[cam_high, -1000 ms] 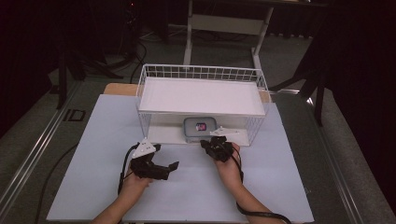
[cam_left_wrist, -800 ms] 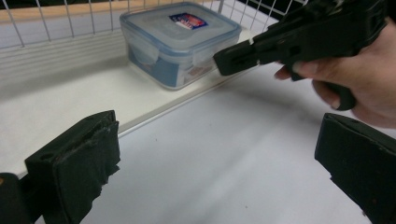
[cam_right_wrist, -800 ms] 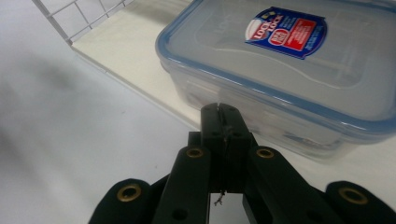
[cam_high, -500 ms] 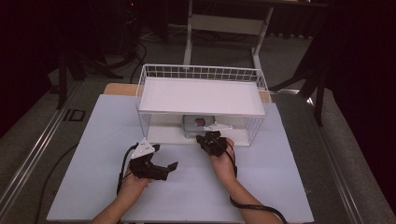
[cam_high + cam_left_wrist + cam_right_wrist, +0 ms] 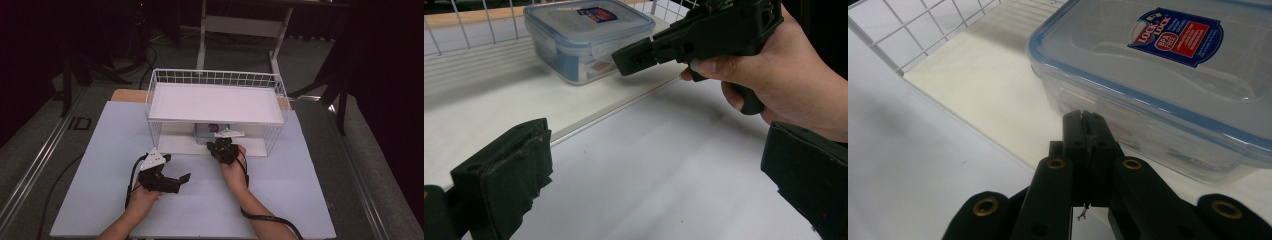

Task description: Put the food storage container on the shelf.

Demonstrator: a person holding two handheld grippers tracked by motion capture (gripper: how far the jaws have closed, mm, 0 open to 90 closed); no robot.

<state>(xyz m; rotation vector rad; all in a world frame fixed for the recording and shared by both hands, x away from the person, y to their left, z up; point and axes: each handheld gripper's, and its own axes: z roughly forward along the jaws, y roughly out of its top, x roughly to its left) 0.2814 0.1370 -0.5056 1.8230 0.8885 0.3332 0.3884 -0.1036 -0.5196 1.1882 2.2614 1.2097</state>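
Observation:
A clear plastic container [image 5: 1173, 75] with a blue-rimmed lid and a red and blue label stands on the lower white board of a wire rack [image 5: 215, 102]; it also lies in the left gripper view [image 5: 584, 35]. My right gripper [image 5: 1084, 125] is shut with nothing between its pads. Its tip sits just in front of the container's near wall; touching or apart, I cannot tell. From above, the right gripper [image 5: 221, 145] sits at the rack's front opening. My left gripper [image 5: 659, 185] stands wide open over the white table, left of the rack's front [image 5: 182, 180].
The rack has wire mesh sides and a white top board that hides most of the container [image 5: 210, 131] from above. A white sheet [image 5: 280, 200] covers the table. In the left gripper view, the hand holding the right gripper [image 5: 636, 57] passes close in front.
My right gripper has moved forward and a little left, up to the container under the rack's top board. The left gripper has kept still and open.

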